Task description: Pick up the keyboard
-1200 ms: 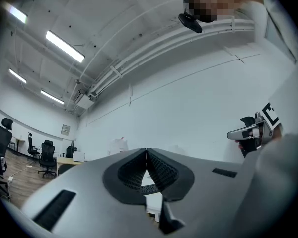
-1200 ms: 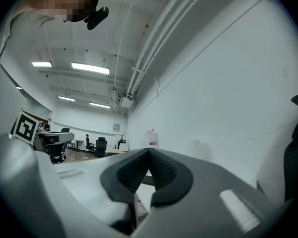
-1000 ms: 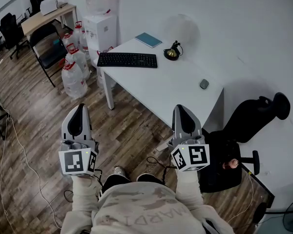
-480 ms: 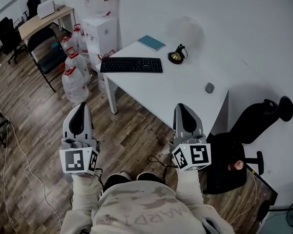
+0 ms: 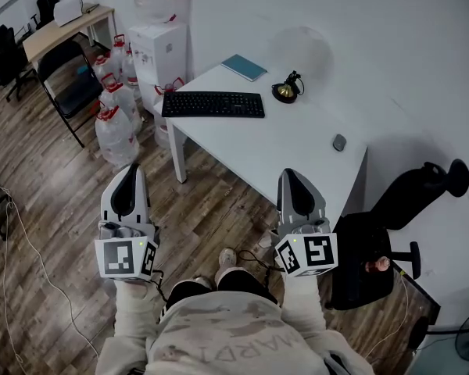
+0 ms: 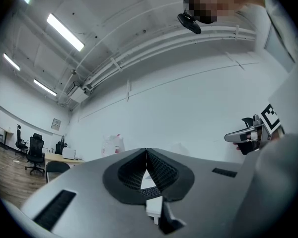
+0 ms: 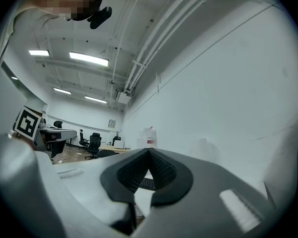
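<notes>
The keyboard (image 5: pixel 213 104) lay in the upper middle of the head view, flat on the far left end of the white table (image 5: pixel 281 151), close to the edge that faced the person. Its long axis ran almost straight across the frame, left to right. A blue notebook (image 5: pixel 244 67) sat above it toward the wall, a small brass-coloured object (image 5: pixel 285 91) just to its right, and a mouse (image 5: pixel 339 142) well off to the right.

Both grippers hung in the lower half of the frame, over the wooden floor, well apart from the table and pointing up the frame toward it. The left gripper (image 5: pixel 128 173) lined up a little outside the keyboard's left end and the right gripper (image 5: pixel 291 175) a little outside its right end, so the keyboard lay ahead and between them, with neither plainly nearer. Each pair of jaws was closed with nothing in it, the ribbed pads meeting at the tips. I'd judge the approach had ground to cover, and the jaws would need to part before any grip at the two ends.
</notes>
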Demonstrator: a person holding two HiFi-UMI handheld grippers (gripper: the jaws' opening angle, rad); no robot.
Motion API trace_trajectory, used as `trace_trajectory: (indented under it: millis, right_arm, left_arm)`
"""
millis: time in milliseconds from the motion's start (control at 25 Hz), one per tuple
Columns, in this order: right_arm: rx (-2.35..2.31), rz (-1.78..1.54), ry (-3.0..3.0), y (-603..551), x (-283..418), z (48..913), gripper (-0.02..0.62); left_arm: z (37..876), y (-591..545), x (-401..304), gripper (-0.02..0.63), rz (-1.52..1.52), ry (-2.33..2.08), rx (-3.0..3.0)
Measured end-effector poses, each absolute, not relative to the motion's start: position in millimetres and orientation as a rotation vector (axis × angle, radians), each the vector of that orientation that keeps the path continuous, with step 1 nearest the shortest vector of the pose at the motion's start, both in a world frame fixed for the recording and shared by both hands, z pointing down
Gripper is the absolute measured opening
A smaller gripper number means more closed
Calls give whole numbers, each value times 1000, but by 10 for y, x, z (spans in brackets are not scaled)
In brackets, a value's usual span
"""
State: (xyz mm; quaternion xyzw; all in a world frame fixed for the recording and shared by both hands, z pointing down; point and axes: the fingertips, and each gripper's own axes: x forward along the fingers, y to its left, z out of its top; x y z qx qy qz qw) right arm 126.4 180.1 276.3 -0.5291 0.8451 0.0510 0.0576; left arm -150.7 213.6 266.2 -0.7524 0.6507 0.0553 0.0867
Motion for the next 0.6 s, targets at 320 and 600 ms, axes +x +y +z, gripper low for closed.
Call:
trace_trajectory:
  millis: [320,600]
  right_arm:
    - [-1594,148,2560,1353,1100,2782,9]
    - [-1565,152,2544,771,969,2702,11]
  left_arm:
    - [2706,1769,-1714,6,167,1960,-2225]
    - [2628,1279,-1908,6,172,1984,-2177]
